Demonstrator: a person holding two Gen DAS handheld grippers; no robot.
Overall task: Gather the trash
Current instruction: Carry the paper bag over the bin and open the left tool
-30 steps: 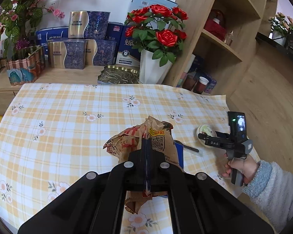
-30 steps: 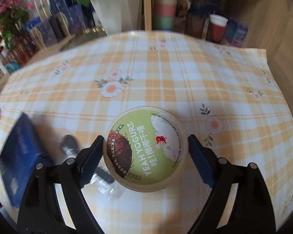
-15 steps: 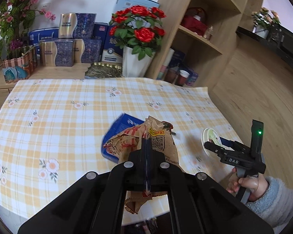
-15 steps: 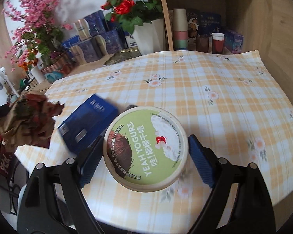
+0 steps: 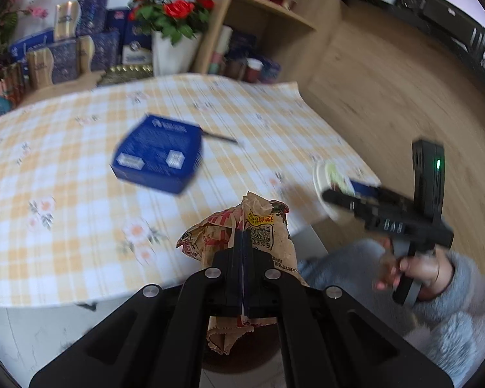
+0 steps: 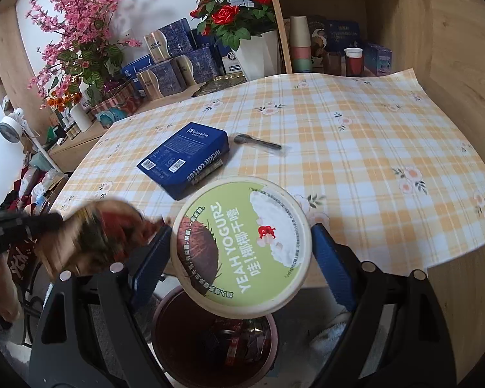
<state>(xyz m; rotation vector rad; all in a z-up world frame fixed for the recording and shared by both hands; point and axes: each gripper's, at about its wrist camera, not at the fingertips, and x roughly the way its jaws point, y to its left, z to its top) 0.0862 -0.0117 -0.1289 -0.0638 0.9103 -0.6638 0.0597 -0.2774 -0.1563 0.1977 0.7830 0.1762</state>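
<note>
The left gripper (image 5: 242, 252) had its jaws pressed together on a crumpled paper food wrapper (image 5: 262, 226), which stuck up ahead of the fingertips and hung down beneath them. The right gripper (image 6: 239, 249) stood spread wide, with its blue pads (image 6: 329, 258) clamping the sides of a round yogurt tub (image 6: 242, 245), lid facing the camera.

Directly below the tub, just under and behind the right gripper's fingertips, sat a dark red waste bin (image 6: 177, 349) with some wrappers already in it. In the left wrist view the same bin showed only as a dark patch under the hanging wrapper, off the near edge of the checked tablecloth (image 5: 64, 194).

The step in hand appeared to be the carry to the bin: both pieces of trash were off the table and held over or close to the bin mouth. The next move would likely call for centring each piece above the opening and spreading the jaws, the tub first since it already hung over it.

Well ahead of both grippers, a blue coffee box (image 6: 187, 158) and a wrapped black spoon (image 6: 258, 142) lay on the table, probably the next things to collect.
</note>
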